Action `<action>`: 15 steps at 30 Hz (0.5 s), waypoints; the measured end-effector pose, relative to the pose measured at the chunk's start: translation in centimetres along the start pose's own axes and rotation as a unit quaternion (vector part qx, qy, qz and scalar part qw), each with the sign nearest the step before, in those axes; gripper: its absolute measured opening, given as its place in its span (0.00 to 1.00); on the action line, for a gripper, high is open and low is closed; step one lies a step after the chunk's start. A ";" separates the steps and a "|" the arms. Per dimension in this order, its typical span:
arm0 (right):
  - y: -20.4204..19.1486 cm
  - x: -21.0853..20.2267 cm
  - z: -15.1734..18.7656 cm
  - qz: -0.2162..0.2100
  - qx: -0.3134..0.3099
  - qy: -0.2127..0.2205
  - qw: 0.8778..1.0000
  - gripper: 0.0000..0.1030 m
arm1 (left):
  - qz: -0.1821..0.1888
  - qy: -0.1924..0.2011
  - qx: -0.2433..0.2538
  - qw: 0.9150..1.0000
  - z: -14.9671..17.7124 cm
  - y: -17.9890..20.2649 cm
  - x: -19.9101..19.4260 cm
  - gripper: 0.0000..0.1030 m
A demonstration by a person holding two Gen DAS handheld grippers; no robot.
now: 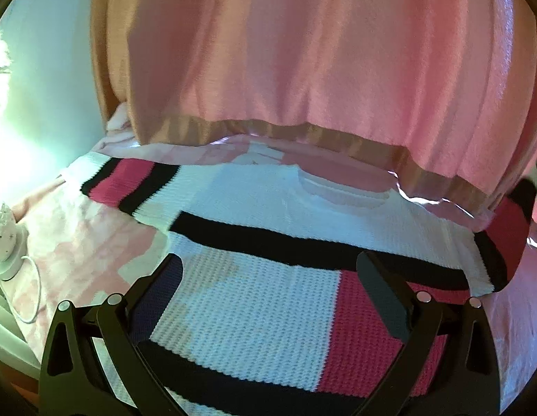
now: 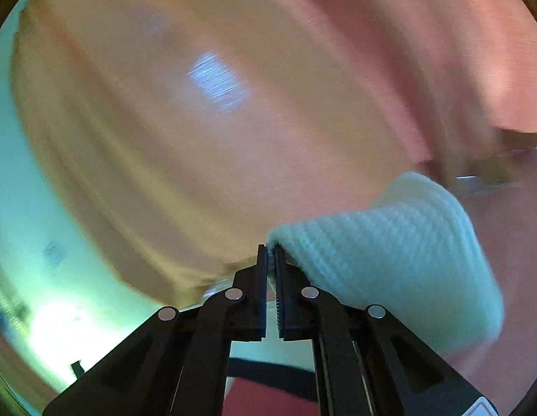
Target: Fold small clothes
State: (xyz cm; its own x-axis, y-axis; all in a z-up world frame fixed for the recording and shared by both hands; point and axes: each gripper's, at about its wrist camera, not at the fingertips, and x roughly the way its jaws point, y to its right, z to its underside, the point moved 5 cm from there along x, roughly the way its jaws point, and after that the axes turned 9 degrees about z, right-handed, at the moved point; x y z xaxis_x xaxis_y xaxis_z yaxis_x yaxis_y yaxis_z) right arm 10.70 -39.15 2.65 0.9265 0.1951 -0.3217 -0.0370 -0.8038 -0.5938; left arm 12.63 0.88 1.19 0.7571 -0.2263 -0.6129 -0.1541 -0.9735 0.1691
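A knit sweater (image 1: 254, 315) in white, black and pink blocks lies spread flat on the bed, neck away from me. My left gripper (image 1: 268, 277) is open just above its body, one finger over each side of the white panel. My right gripper (image 2: 271, 253) is shut on a white ribbed edge of the sweater (image 2: 390, 260), lifted off the bed; this is probably a sleeve cuff. The right wrist view is blurred by motion.
A pink blanket (image 1: 320, 62) with a tan satin hem hangs over the far side of the bed. The pink patterned bedsheet (image 1: 81, 242) lies under the sweater. A white lamp with a cord (image 1: 5, 242) sits at the left edge.
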 end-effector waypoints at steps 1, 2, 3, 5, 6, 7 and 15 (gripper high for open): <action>-1.5 0.8 0.3 -0.004 -0.010 -0.005 1.000 0.05 | -0.002 0.002 -0.006 1.000 -0.1 -0.3 -0.1 0.95; -3.5 2.0 0.9 -0.013 -0.024 -0.018 0.999 0.05 | -0.002 0.002 -0.011 1.000 -0.2 -0.6 -0.2 0.95; -6.2 3.7 1.8 -0.028 -0.036 -0.039 0.998 0.05 | -0.001 0.002 -0.021 1.000 -0.4 -1.0 -0.2 0.95; -11.3 7.5 4.2 -0.062 -0.060 -0.085 0.993 0.05 | 0.002 0.006 -0.037 0.999 -0.8 -1.6 -0.4 0.95; -13.9 9.6 5.8 -0.076 -0.079 -0.110 0.988 0.06 | 0.005 0.009 -0.047 0.999 -1.0 -2.0 -0.5 0.95; -16.5 11.9 7.9 -0.086 -0.099 -0.135 0.982 0.12 | 0.006 0.010 -0.052 0.999 -1.1 -2.3 -0.5 0.95; -18.6 9.7 13.5 0.006 -0.235 -0.130 0.963 0.45 | 0.036 -0.035 -0.098 0.994 -1.7 -5.6 2.2 0.95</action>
State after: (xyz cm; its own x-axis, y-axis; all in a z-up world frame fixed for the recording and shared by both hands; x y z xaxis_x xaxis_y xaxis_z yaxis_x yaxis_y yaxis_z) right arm 15.28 -14.70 0.65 0.7992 0.2701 -0.5370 0.1834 -0.9603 -0.2100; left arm 16.21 5.90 0.22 0.7015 -0.3036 -0.6448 -0.0748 -0.9311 0.3570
